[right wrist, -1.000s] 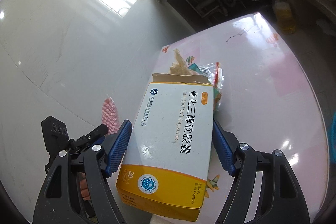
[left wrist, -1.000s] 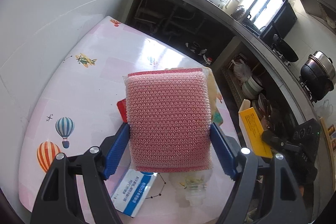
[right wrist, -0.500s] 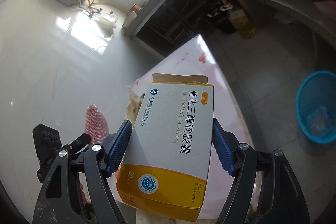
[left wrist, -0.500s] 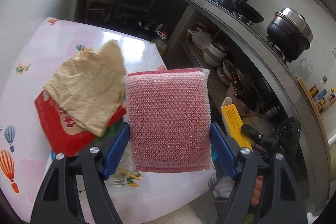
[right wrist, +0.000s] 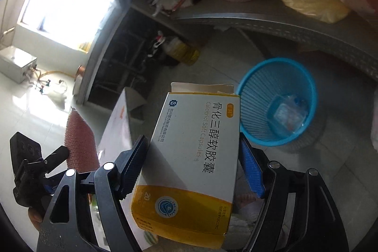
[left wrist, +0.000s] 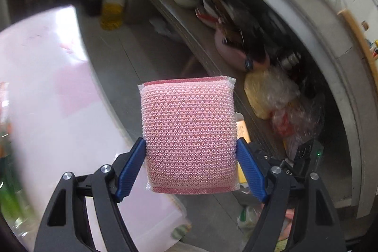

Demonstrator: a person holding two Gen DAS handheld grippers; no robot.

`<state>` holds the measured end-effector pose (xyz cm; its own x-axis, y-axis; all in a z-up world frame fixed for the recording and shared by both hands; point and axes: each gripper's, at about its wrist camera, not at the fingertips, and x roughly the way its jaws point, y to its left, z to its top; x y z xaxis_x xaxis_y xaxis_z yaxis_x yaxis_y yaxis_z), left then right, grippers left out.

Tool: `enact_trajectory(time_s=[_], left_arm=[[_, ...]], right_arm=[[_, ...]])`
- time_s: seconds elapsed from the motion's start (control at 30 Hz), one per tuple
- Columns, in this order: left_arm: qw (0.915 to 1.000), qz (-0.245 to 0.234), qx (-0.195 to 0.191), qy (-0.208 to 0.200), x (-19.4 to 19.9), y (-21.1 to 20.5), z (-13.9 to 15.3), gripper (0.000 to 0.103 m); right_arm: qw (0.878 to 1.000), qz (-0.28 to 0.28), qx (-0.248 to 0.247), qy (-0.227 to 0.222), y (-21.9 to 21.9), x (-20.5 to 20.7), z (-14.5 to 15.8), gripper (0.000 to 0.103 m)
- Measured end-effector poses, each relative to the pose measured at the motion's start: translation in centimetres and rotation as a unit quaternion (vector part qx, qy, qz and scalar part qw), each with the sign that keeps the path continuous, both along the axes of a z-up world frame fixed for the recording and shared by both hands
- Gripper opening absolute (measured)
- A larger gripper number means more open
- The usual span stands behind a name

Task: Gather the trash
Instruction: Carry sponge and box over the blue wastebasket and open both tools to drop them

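Trash rides in both grippers: the left gripper [left wrist: 191,157] clenches a sponge [left wrist: 189,134], the right gripper [right wrist: 193,162] a box [right wrist: 191,162], held aloft, probably for dropping into the bin [right wrist: 255,96] below.

Blown-out window [right wrist: 63,4] glare, motion-blurred background, fisheye edges

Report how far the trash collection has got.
Done: one clear plastic package already lies in the blue basket. In hand: the left gripper clamps a pink sponge; the right gripper clamps a medicine box. Left: neither has been dropped in.
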<state>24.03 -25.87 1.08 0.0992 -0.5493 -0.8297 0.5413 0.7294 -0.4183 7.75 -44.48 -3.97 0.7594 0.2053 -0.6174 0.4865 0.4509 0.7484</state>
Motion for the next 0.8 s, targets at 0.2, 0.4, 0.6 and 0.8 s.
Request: enact_trajectory(time_s=[0.2, 0.4, 0.6, 0.8], left_arm=[[0.9945, -0.052, 0.072, 0.056, 1.8, -9.6, -6.7, 0.075], [0.9868, -0.060, 0.126, 0.082, 3.8, -15.2, -12.1, 0.076], [0.9885, -0.040, 0.122, 0.079, 6.6, -18.5, -14.7, 0.086], [0.9882, -0.025, 0.090, 0.121, 7.4, -16.5, -14.8, 0.086]], right_arm=[[0.997, -0.054, 0.022, 0.052, -2.7, -0.6, -5.0, 0.071], [0.992, -0.077, 0.015, 0.094, -3.9, 1.6, -9.3, 0.071], [0.990, -0.090, -0.038, 0.097, -6.1, 6.1, -12.9, 0.081], [0.987, -0.101, -0.046, 0.114, -5.1, 4.1, -13.7, 0.081]])
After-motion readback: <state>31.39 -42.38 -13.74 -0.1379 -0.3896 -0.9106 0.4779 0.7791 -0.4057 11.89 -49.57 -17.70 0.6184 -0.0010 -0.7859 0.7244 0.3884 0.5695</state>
